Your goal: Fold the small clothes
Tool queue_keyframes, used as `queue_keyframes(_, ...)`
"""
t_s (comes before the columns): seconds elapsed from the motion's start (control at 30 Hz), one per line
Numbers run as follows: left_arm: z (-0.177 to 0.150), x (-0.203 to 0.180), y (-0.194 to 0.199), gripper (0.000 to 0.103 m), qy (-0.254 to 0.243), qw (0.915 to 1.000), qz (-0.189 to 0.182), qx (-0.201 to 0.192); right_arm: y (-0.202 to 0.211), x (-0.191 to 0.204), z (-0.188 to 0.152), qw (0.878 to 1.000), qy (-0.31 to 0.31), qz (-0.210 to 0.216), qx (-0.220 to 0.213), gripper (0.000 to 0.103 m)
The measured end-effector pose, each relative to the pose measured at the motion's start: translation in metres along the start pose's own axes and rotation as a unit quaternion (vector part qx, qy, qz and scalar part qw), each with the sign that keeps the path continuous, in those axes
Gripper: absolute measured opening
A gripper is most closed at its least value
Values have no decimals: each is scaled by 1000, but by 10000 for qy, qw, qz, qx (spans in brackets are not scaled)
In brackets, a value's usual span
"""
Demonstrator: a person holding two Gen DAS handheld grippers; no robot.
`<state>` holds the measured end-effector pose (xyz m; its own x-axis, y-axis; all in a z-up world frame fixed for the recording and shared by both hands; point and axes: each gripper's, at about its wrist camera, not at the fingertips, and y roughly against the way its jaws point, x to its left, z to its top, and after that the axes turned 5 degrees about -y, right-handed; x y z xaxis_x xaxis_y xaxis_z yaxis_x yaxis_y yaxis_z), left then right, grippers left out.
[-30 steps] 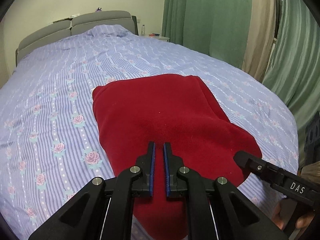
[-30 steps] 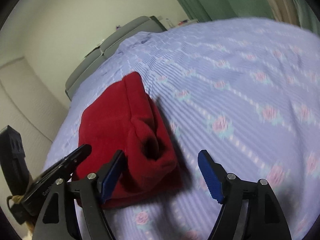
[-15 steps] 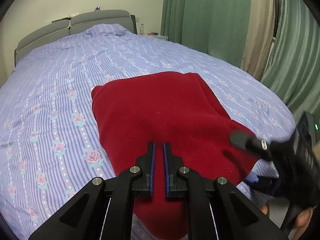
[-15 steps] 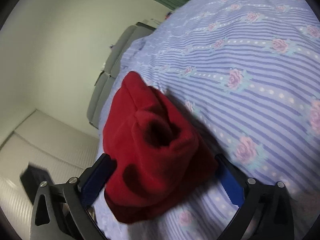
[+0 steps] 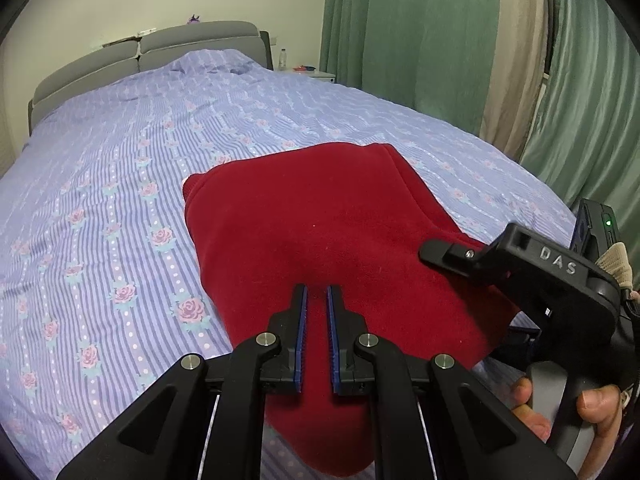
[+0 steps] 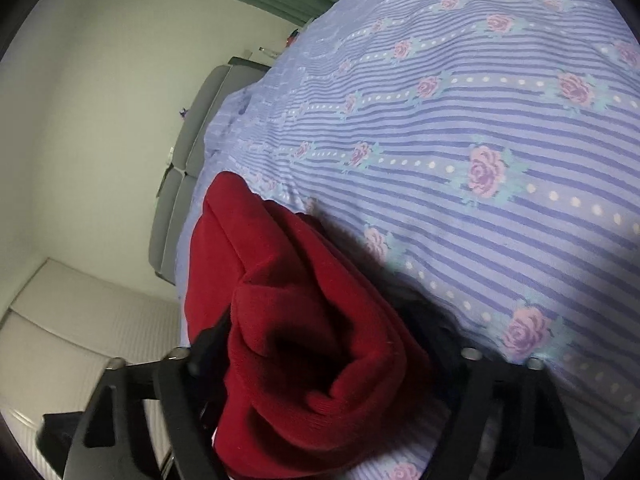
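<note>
A folded red fleece garment [image 5: 320, 232] lies on the bed near its foot. My left gripper [image 5: 316, 300] hovers just above its near part with the jaws nearly together and nothing between them. My right gripper [image 6: 320, 344] is at the garment's right edge, turned on its side, with its jaws closed around the thick folded edge [image 6: 304, 320]. Its fingertips are hidden by the cloth. In the left wrist view one right finger [image 5: 444, 250] lies on top of the red garment at its right side.
The bed [image 5: 120, 152] has a purple striped cover with roses. A grey headboard [image 5: 140, 48] is at the far end. Green curtains [image 5: 420, 40] hang on the right, close to the bed's right edge. A nightstand [image 5: 316, 74] holds small items.
My right gripper has rolled sideways, moved onto the garment's right edge and closed from wide open onto the fold. My left gripper has stayed almost still.
</note>
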<state>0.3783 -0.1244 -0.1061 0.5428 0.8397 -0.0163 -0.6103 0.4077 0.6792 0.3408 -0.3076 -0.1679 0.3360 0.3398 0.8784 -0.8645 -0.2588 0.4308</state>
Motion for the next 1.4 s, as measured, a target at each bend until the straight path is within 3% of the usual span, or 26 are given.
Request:
queue_keyframes(0.1,0,-3,6,12,-139,9999,53,-74,7,-1,-1,10000,73,56,-23,60)
queue_keyframes(0.17,0,-3,16,26,-164,9997,-69,-149,9,5,-5,9994,305,-70,-113,57)
queue_keyframes(0.23,-1,5,28,82,122,9991,-318,-235,10,15,-8,9972,687,-202,-200,56)
queue_keyframes(0.27,-1,9,34,85,251,9985,-336,-341,11,18,-8,9964,783,-231,-224,56)
queue_keyframes(0.37,-1,26,45,85,489,9966,-394,-533,9,22,-6,9939,1002,-339,-300,56)
queue_keyframes(0.5,8,58,26,85,951,9921,-746,-323,9,19,-4,9909,1260,-356,-327,54)
queue_keyframes(0.6,13,81,-5,85,1449,9813,-1264,-22,17,5,-4,9909,1291,-252,-279,54)
queue_keyframes(0.77,15,95,-43,85,1847,9647,-1863,247,20,-6,-3,9920,1242,-109,-214,54)
queue_keyframes(1.0,18,96,-70,85,2006,9522,-2247,503,15,-4,-5,9898,1397,-127,-228,54)
queue_keyframes(1.4,15,86,-66,70,1894,9579,-2077,579,19,9,-12,9849,1674,-344,-270,53)
